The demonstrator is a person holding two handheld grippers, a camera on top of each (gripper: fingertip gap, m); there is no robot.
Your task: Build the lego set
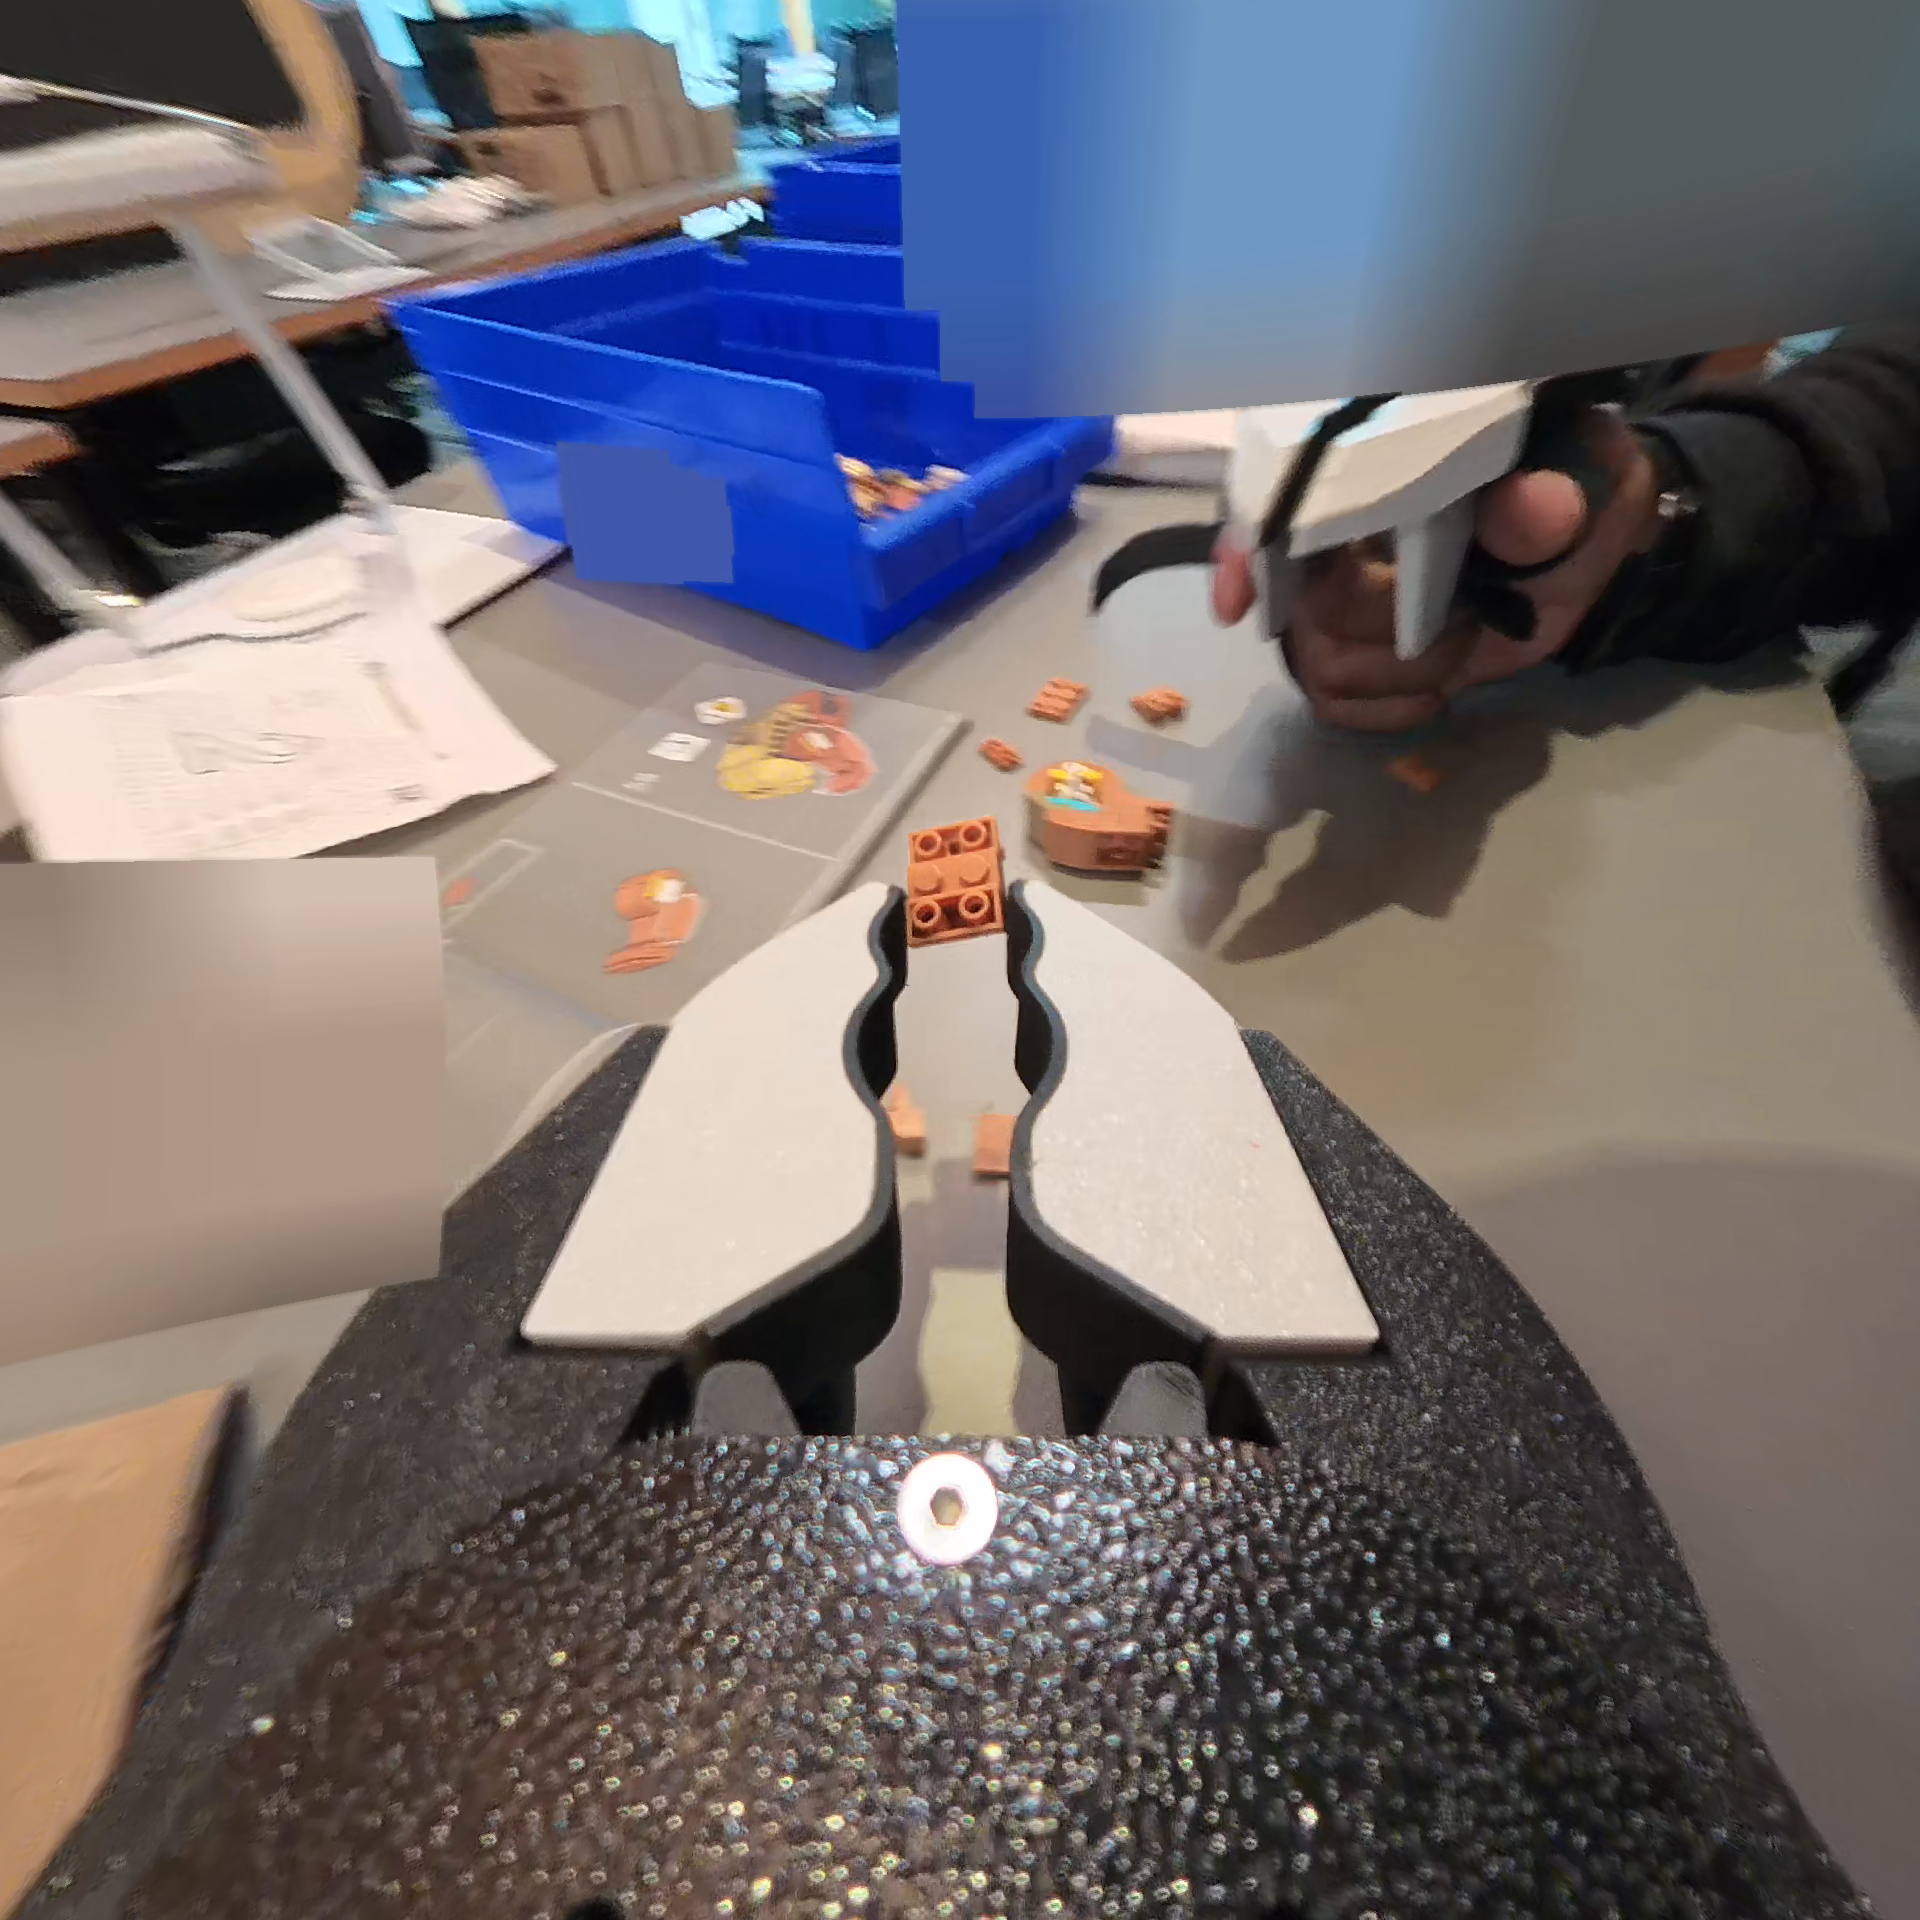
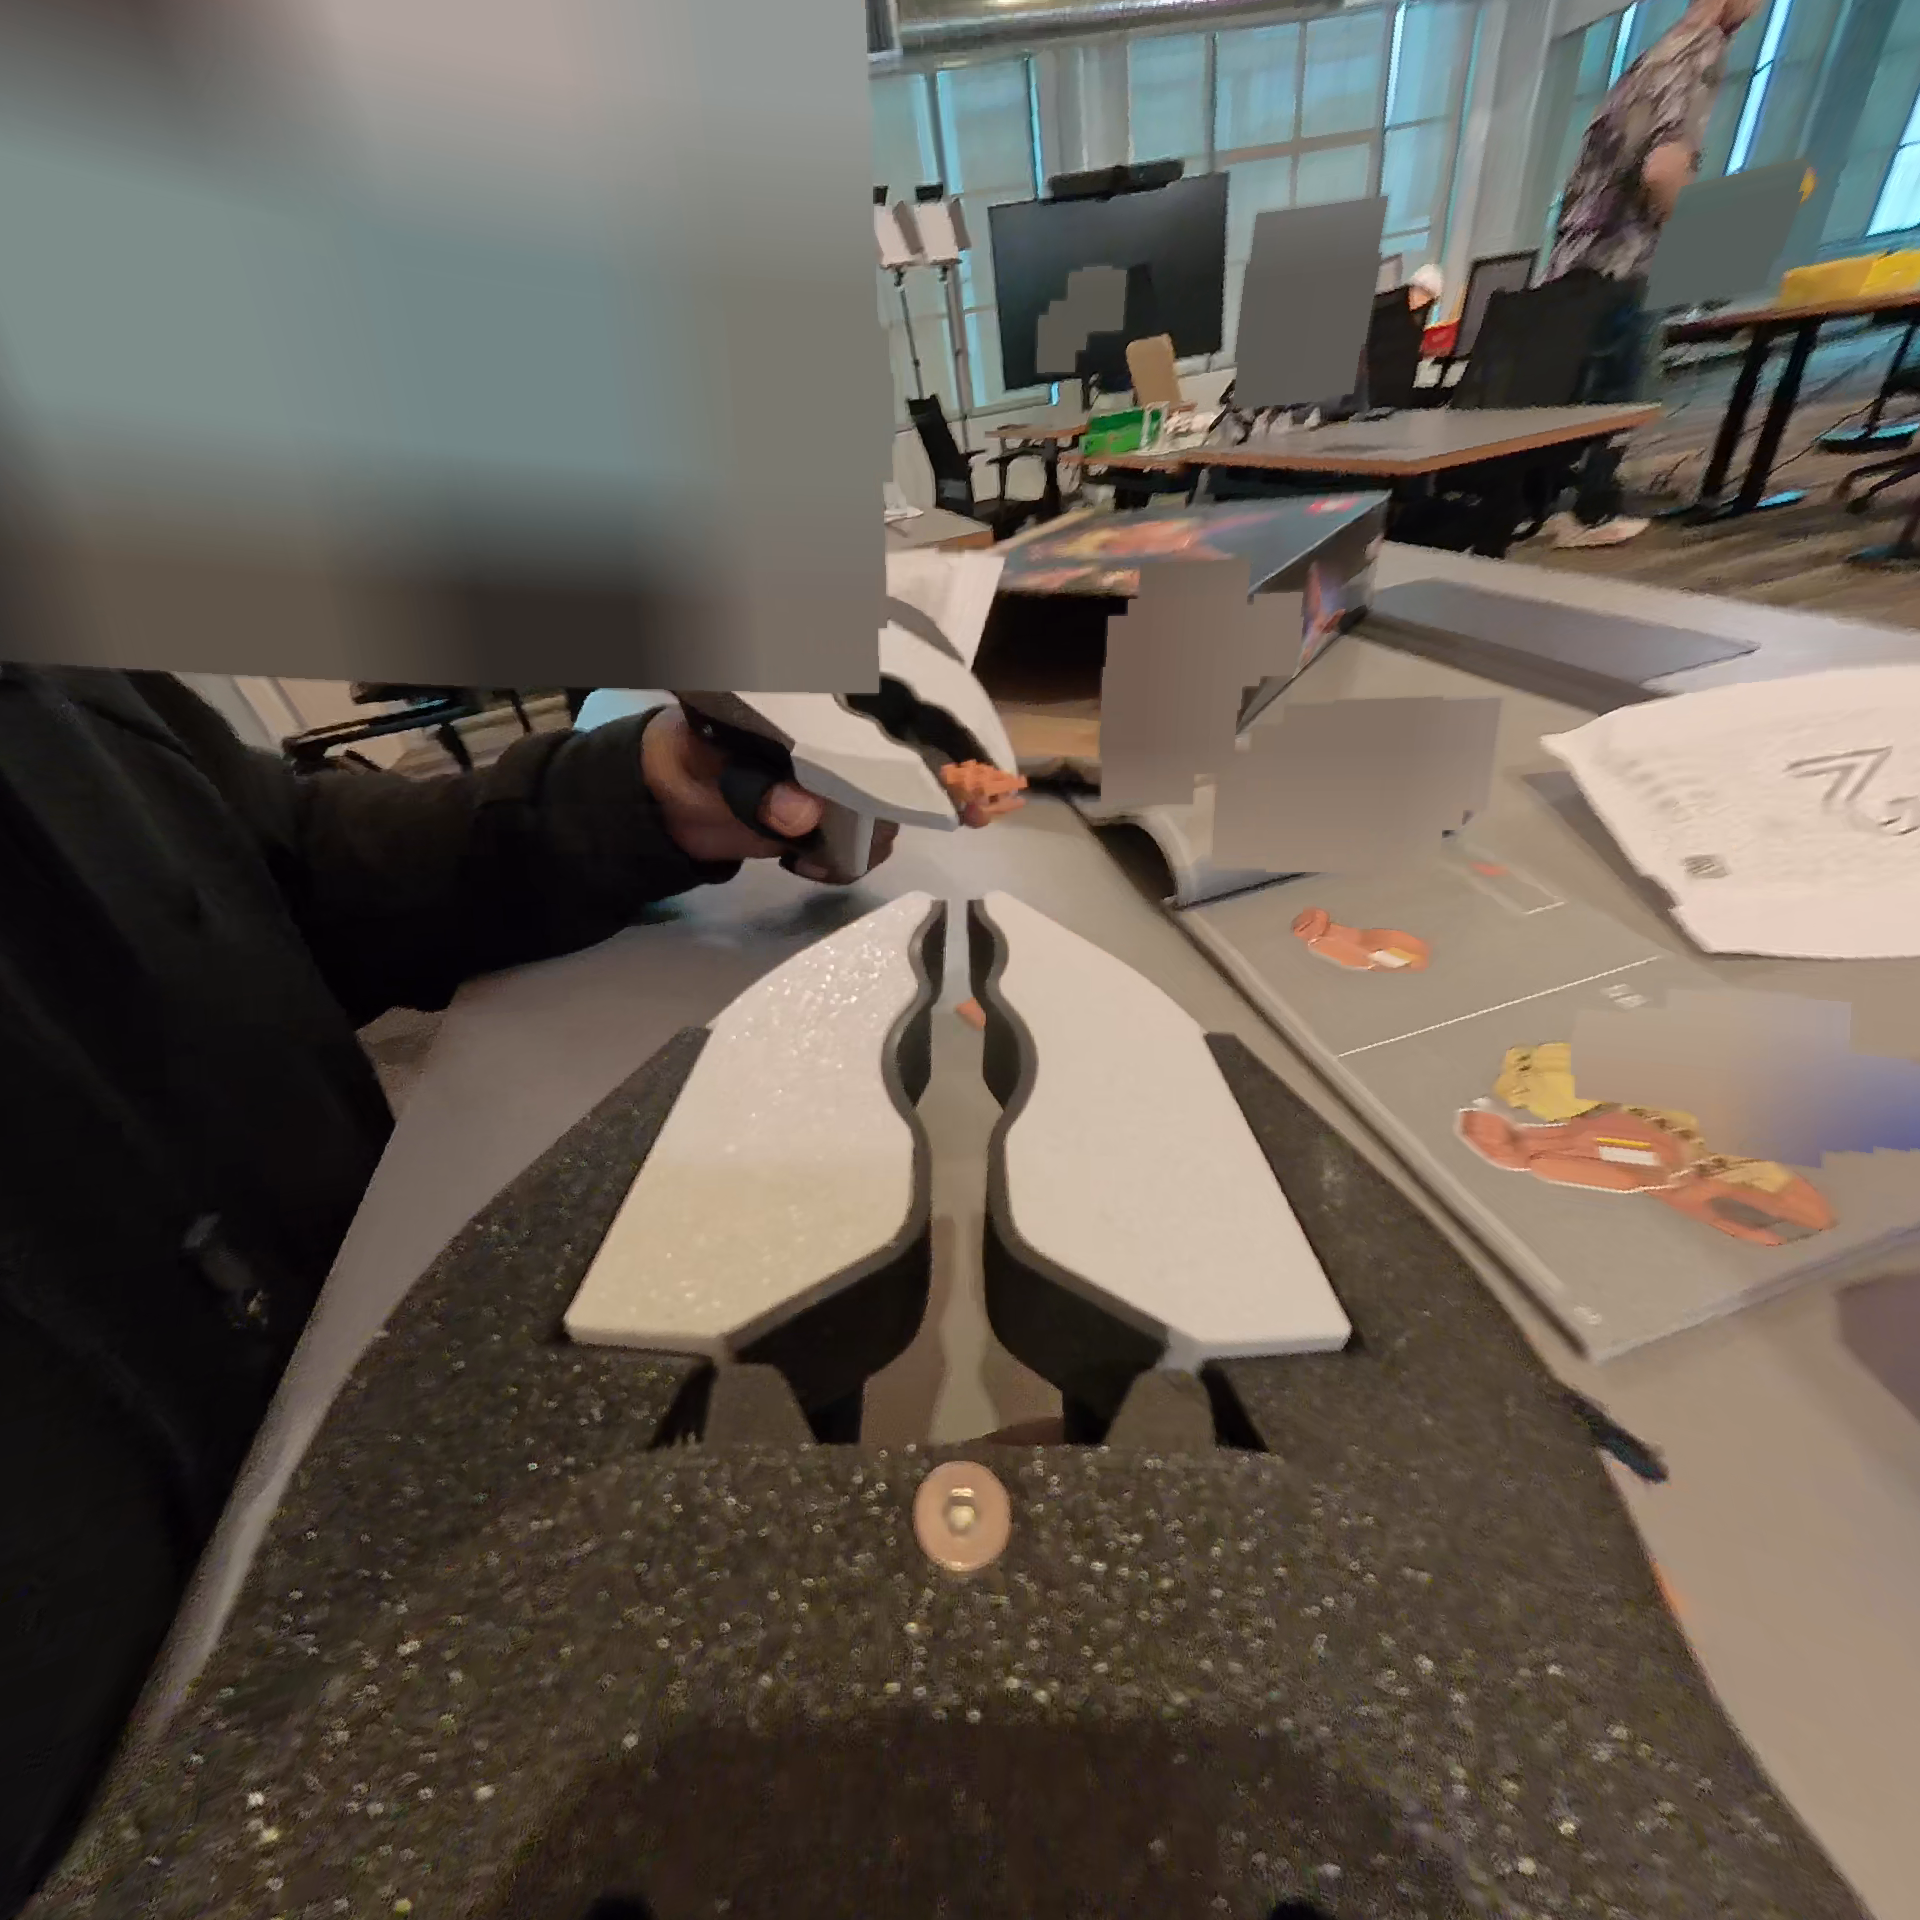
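Blue plastic bins point(image 1: 644, 416) stand in the upper middle of the left wrist view, on the grey worktop point(image 1: 1455, 1039); in the nearest bin's right corner we see a small heap of brown and tan bricks point(image 1: 899, 483), too blurred to sort. Below it lies an open instruction booklet point(image 1: 727, 790) with printed pictures of a brown model; a sheet of white paper point(image 1: 260, 727) lies at centre left; its print we cannot make out. Right of the booklet sits a partly built brown model point(image 1: 1096, 821), with loose brown bricks point(image 1: 1060, 701) scattered above it.

At frame centre we see the left gripper point(image 1: 956, 899) with its jaws closed part-way on a stacked brown brick piece point(image 1: 954, 883), both pads pressing its sides, held above the worktop. In the right wrist view the right gripper point(image 2: 958, 914) shows its jaws nearly together with only a sliver of worktop between them and nothing held.

Beyond, we see an office: long tables point(image 2: 1403, 436), black chairs point(image 2: 945, 457), a dark wall screen point(image 2: 1107, 281), tall windows point(image 2: 1299, 94), cardboard boxes point(image 1: 582, 104), a standing person point(image 2: 1631, 166).
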